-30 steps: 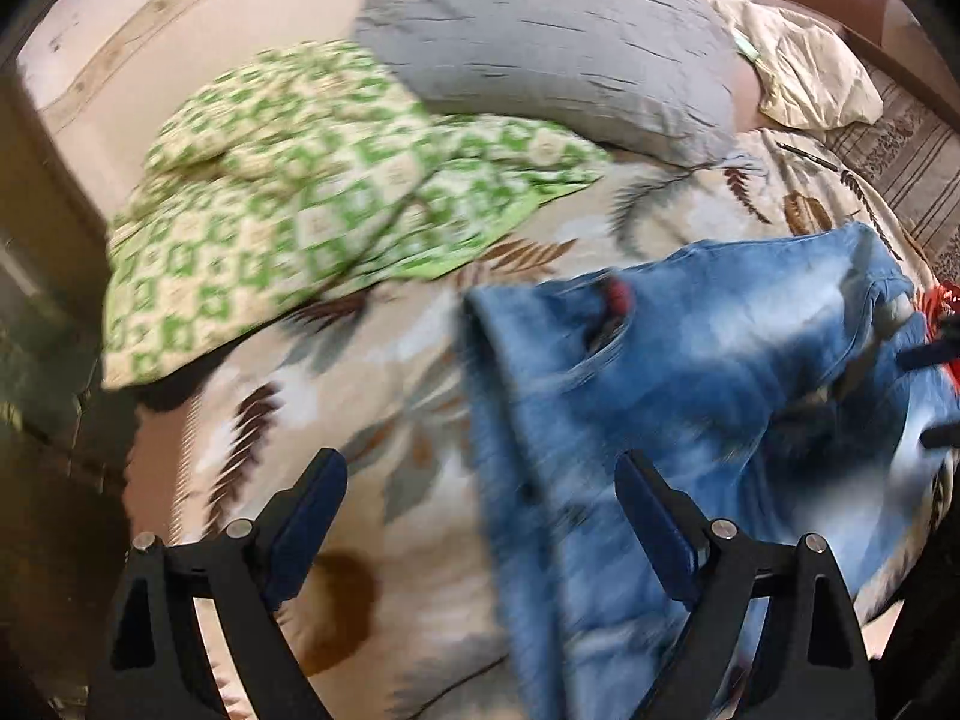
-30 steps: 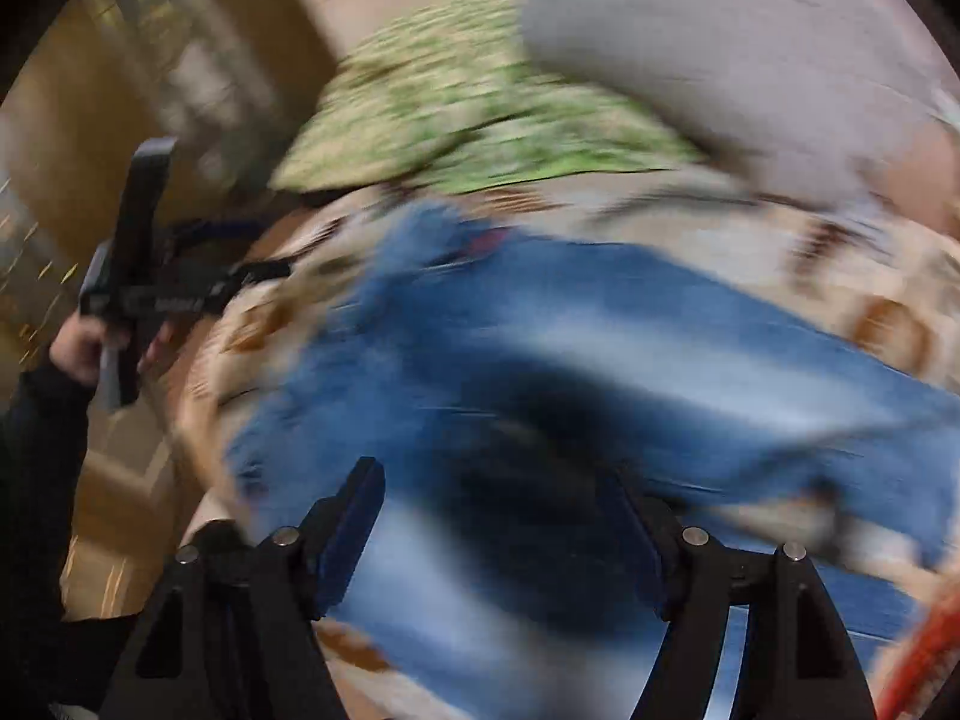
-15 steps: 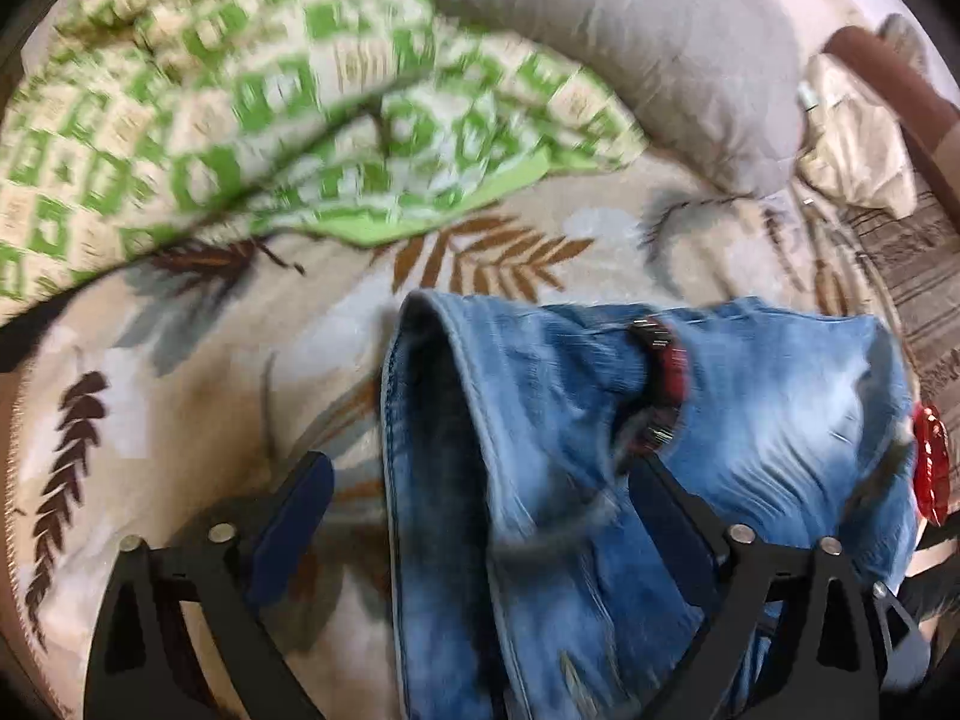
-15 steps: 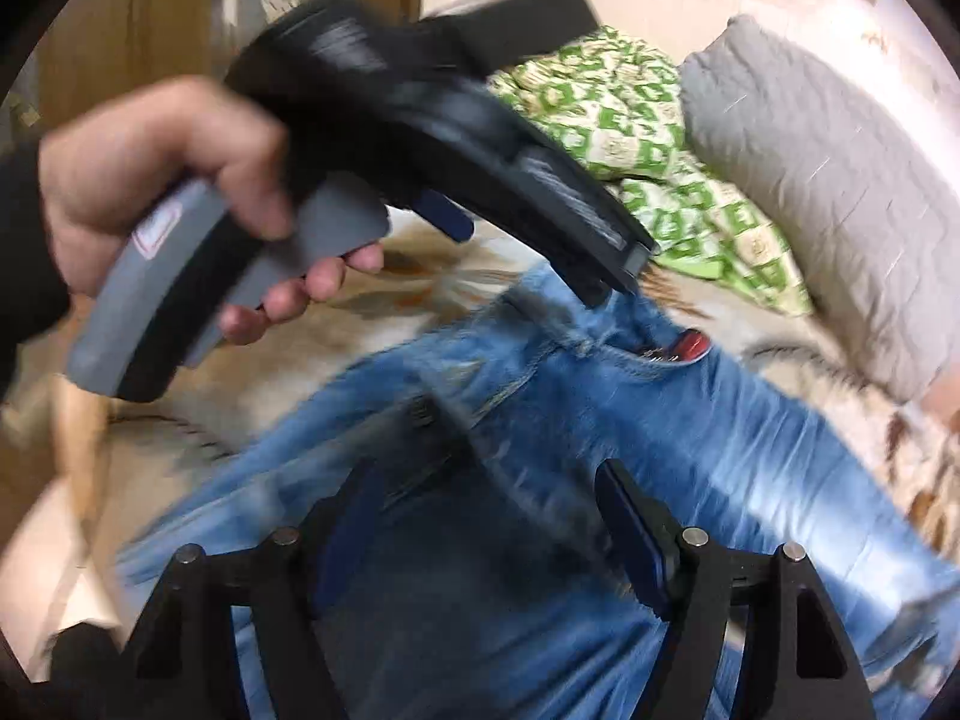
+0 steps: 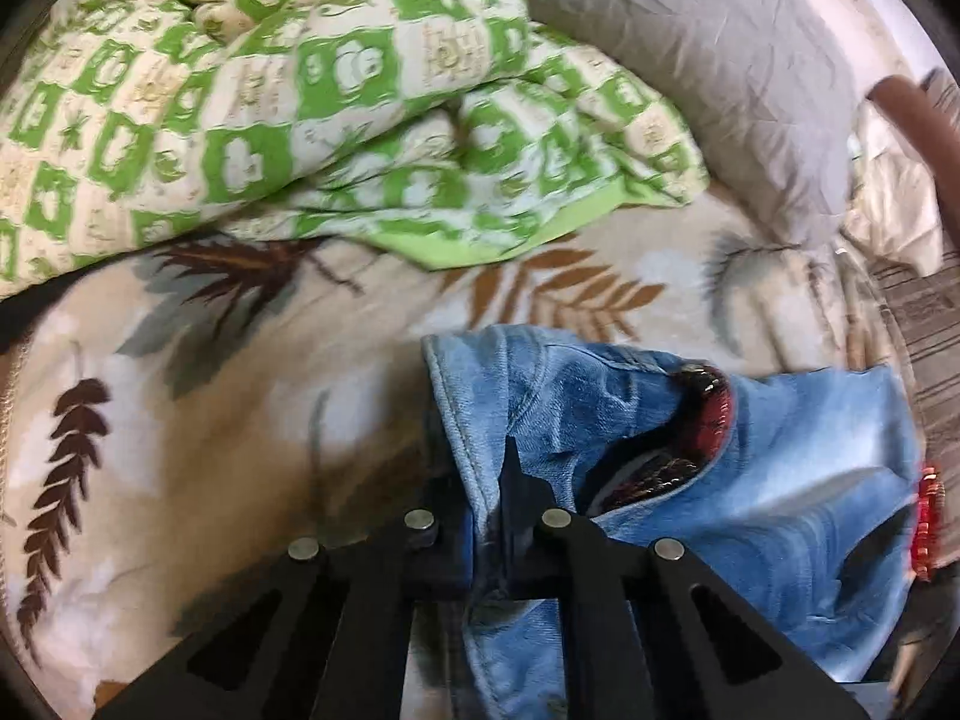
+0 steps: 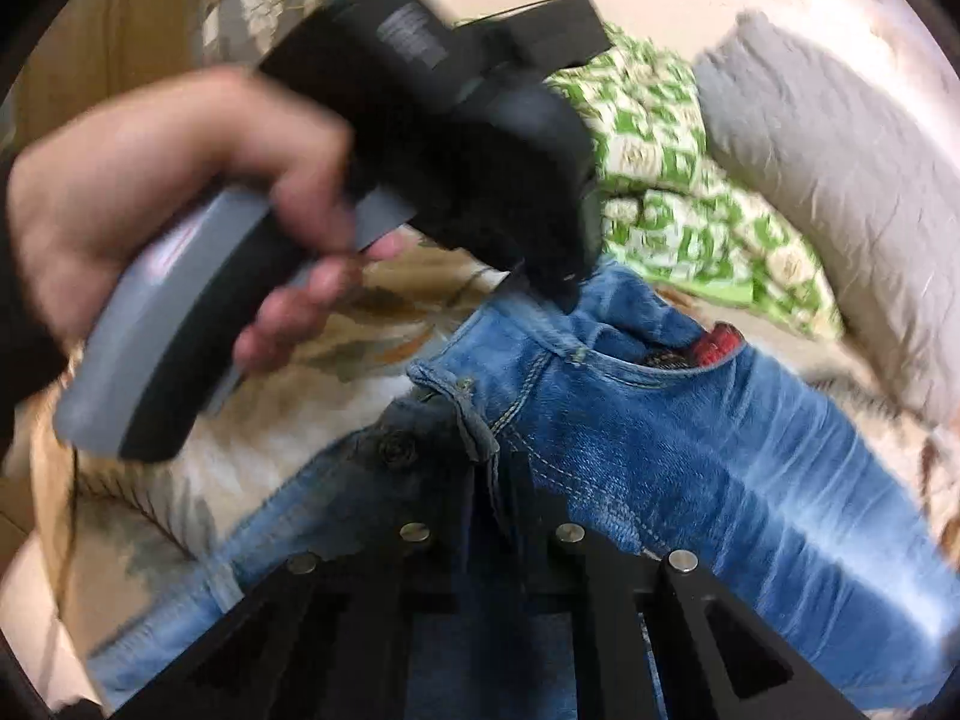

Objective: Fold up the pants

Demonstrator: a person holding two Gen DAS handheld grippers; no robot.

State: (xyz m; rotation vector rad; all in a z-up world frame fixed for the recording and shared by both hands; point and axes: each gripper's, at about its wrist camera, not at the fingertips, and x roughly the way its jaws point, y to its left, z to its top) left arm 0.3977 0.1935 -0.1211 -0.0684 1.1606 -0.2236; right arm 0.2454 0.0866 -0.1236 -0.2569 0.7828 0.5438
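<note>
Pants point(image 5: 750, 480) lie on the bed point(image 5: 240, 420), lower right of frame; both grippers, spread 0.5 s ago, now pinch the waistband: left gripper point(image 5: 489, 504), right gripper point(image 6: 492, 498).

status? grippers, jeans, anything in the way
Left gripper shut on jeans waistband edge. Right gripper shut on waistband near the button. Jeans unfolded on bedspread. Green quilt beyond, apart.

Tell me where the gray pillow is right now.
The gray pillow lies at the head of the bed, upper right in both wrist views, right beside the green checkered blanket and beyond the jeans.
</note>
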